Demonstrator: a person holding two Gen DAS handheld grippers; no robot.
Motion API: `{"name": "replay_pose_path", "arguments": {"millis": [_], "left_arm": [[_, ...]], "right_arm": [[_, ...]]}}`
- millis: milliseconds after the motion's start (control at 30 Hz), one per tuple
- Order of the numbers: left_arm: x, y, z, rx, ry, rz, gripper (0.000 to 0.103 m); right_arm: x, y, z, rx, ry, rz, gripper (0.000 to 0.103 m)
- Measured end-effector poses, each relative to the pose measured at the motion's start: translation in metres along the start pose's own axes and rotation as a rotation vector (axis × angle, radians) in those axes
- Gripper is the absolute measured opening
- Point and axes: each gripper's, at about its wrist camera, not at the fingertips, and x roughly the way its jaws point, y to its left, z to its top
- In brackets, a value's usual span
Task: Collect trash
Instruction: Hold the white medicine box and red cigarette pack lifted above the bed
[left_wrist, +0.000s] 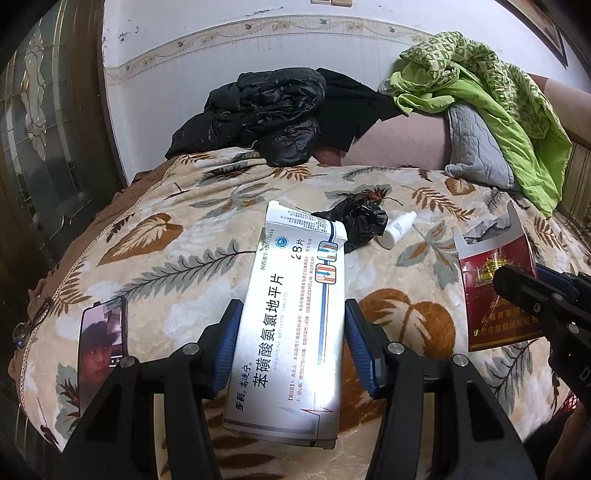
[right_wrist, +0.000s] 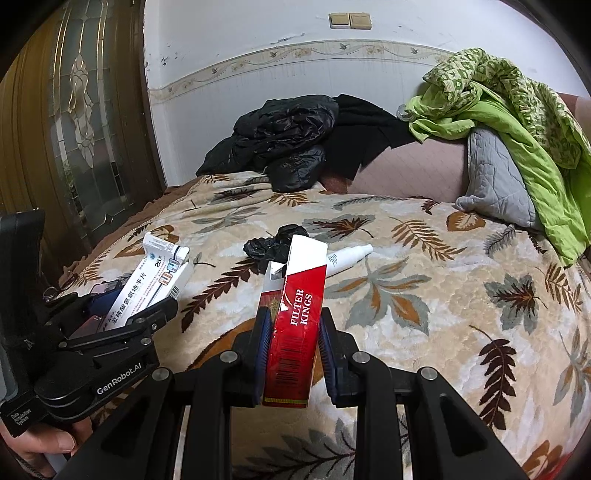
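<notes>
Left gripper (left_wrist: 291, 350) pinches the pill box (left_wrist: 291, 325), right gripper (right_wrist: 291, 354) pinches the cigarette pack (right_wrist: 295, 325); both lifted off the bed (right_wrist: 424, 332), probably for binning.

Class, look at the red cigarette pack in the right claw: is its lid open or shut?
Open. The red cardboard cigarette pack has its flip lid raised, baring the white inside and foil.

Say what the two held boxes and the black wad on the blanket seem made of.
Pill box: glossy coated card, with glare on its face. Cigarette pack: thin card, apparently film-wrapped, shiny and creased. Black wad: thin crumpled plastic, probably a bag.
</notes>
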Motion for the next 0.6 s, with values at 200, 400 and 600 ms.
{"name": "replay_pose_path", "arguments": {"millis": [200,400,600], "left_arm": [[0.002,-0.0007,-0.0022,0.004,0.007,-0.005,0.053],[0.0033,-0.0004,-0.0014,0.007,0.01,-0.008,0.053],[0.0033,-0.0005,-0.0018,0.006,0.011,-0.008,0.053]], "right_arm": [[0.0005,-0.0001,0.0,0.0,0.001,0.0,0.027],[0.0007,0.0015,0.0,0.0,0.001,0.001,0.027],[0.0009,0.0016,-0.0001,0.0,0.001,0.003,0.027]]}}
